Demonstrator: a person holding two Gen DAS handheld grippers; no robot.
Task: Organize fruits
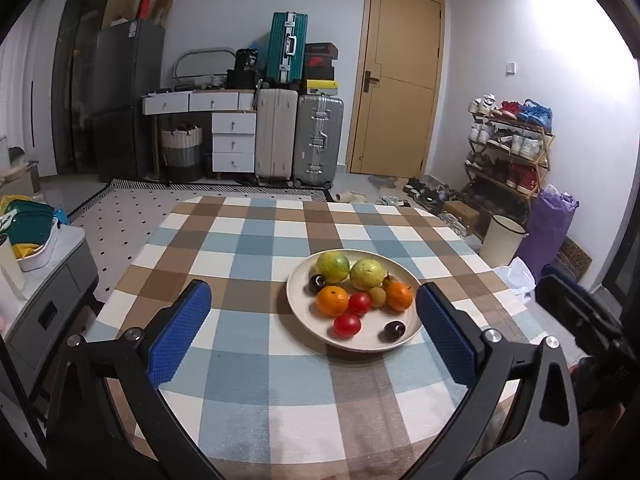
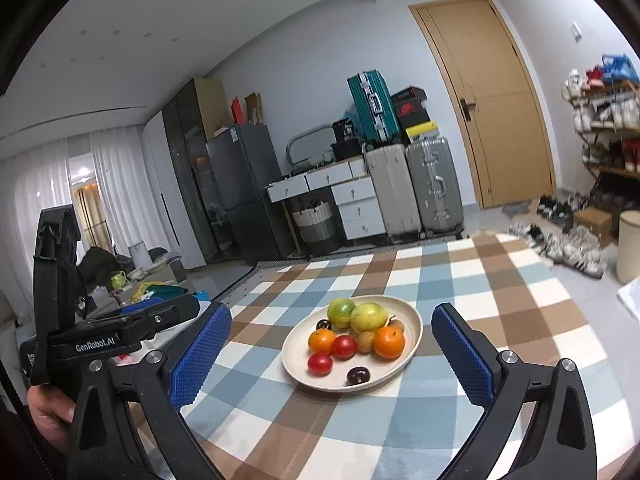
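Observation:
A cream plate [image 1: 295,308] [image 2: 291,360] sits on the checked tablecloth [image 1: 260,384] and holds all the fruit. On it are two yellow-green fruits [image 1: 333,266], two oranges [image 1: 333,301], two red tomatoes [image 1: 347,325], two dark plums [image 1: 394,330] and small brownish fruits [image 1: 377,296]. My left gripper [image 1: 312,288] is open just short of the plate's near left side, with nothing between its blue pads. My right gripper [image 2: 330,310] is also open and empty, the plate showing between its fingers farther off. A hand [image 2: 48,412] holds the left tool [image 2: 120,332].
The table's round far edge [image 1: 248,197] borders a dotted rug. A grey side cabinet [image 1: 52,280] with a white basket stands left of the table. On the right are a cream bin [image 1: 503,240], a purple bag [image 1: 548,224] and a shoe rack [image 1: 508,148]. Suitcases [image 1: 316,136] line the back wall.

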